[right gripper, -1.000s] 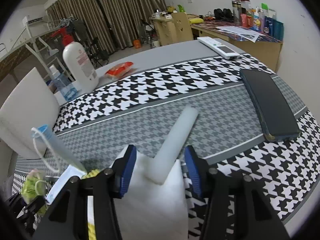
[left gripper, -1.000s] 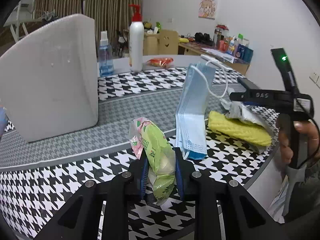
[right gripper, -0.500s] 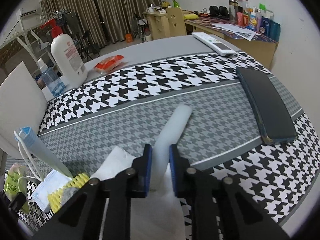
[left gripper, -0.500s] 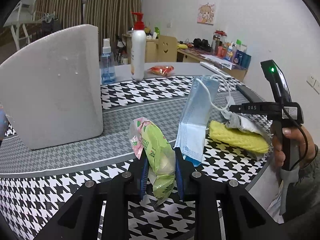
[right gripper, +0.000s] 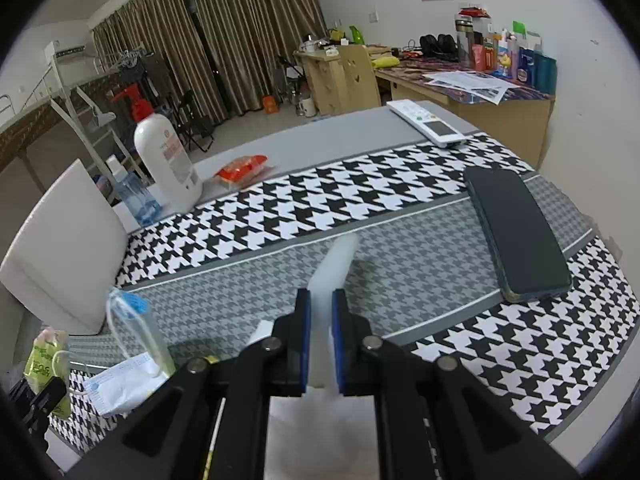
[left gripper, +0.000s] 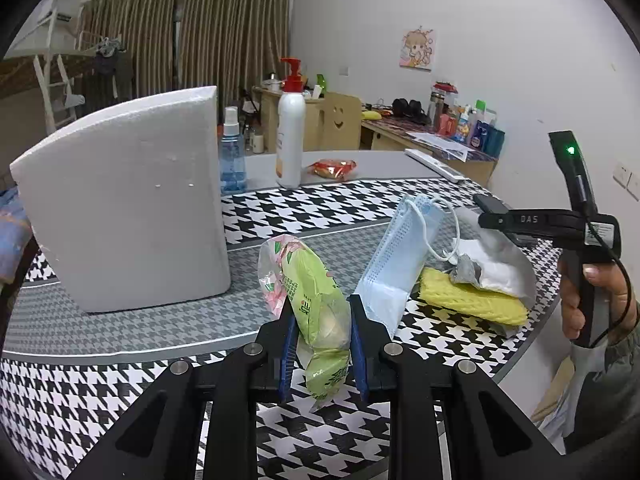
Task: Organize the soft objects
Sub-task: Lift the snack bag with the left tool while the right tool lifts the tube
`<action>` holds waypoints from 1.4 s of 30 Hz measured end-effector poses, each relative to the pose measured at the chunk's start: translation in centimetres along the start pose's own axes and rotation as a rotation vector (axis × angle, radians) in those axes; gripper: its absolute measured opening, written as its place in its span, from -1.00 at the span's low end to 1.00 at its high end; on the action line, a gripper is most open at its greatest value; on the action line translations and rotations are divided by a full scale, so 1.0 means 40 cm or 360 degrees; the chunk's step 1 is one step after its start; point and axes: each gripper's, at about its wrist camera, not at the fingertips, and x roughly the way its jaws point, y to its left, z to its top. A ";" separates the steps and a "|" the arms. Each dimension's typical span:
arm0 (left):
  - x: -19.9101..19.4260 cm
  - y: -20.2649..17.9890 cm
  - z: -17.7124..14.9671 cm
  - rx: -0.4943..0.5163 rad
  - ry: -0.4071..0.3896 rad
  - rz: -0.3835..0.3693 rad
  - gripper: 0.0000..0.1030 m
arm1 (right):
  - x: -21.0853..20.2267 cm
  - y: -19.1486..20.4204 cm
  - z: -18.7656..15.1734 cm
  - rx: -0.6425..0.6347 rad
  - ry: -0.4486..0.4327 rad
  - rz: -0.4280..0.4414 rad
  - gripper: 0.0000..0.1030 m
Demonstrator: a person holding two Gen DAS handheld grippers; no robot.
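White foam strip (right gripper: 334, 266), base hidden

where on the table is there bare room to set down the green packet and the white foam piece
Free: the grey band between the foam block and the dark phone, and the houndstooth strip beyond it, before the lotion bottle. Crowded: the near edge, where masks, yellow sponge and white cloth pile up.
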 end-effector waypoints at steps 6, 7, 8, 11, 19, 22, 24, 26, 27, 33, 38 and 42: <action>-0.024 0.003 0.011 -0.0001 -0.0045 0.0009 -0.51 | -0.031 -0.001 0.010 0.0011 -0.0062 0.0026 -0.75; -0.028 0.004 0.013 0.0001 -0.0054 0.0010 -0.51 | -0.037 -0.001 0.013 0.0011 -0.0073 0.0029 -0.75; -0.031 0.005 0.015 0.0002 -0.0062 0.0012 -0.51 | -0.044 0.001 0.016 0.0011 -0.0087 0.0031 -0.75; -0.046 0.010 0.022 -0.0008 -0.0091 0.0022 -0.51 | -0.062 0.005 0.024 0.0012 -0.0122 0.0053 -0.75; -0.071 0.019 0.030 -0.0012 -0.0131 0.0042 -0.51 | -0.113 0.019 0.039 0.0001 -0.0217 0.0118 -0.75; -0.083 0.025 0.039 -0.0021 -0.0151 0.0009 -0.51 | -0.121 0.020 0.044 0.0002 -0.0228 0.0167 -0.75; -0.085 0.024 0.038 -0.0013 -0.0155 0.0006 -0.51 | -0.121 0.023 0.041 -0.0003 -0.0222 0.0163 -0.75; -0.083 0.025 0.033 -0.0014 -0.0146 0.0010 -0.51 | -0.116 0.026 0.034 -0.0021 -0.0210 0.0146 -0.75; -0.082 0.028 0.031 -0.0020 -0.0138 0.0011 -0.51 | -0.111 0.026 0.028 -0.0027 -0.0200 0.0140 -0.75; -0.090 0.034 0.038 -0.0033 -0.0157 0.0034 -0.51 | -0.102 0.024 0.015 -0.0038 -0.0184 0.0143 -0.75; -0.096 0.038 0.042 -0.0033 -0.0176 0.0036 -0.51 | -0.131 0.032 0.029 -0.0068 -0.0260 0.0145 -0.75; -0.095 0.035 0.038 -0.0034 -0.0175 0.0023 -0.51 | -0.164 0.044 0.043 -0.0100 -0.0316 0.0152 -0.75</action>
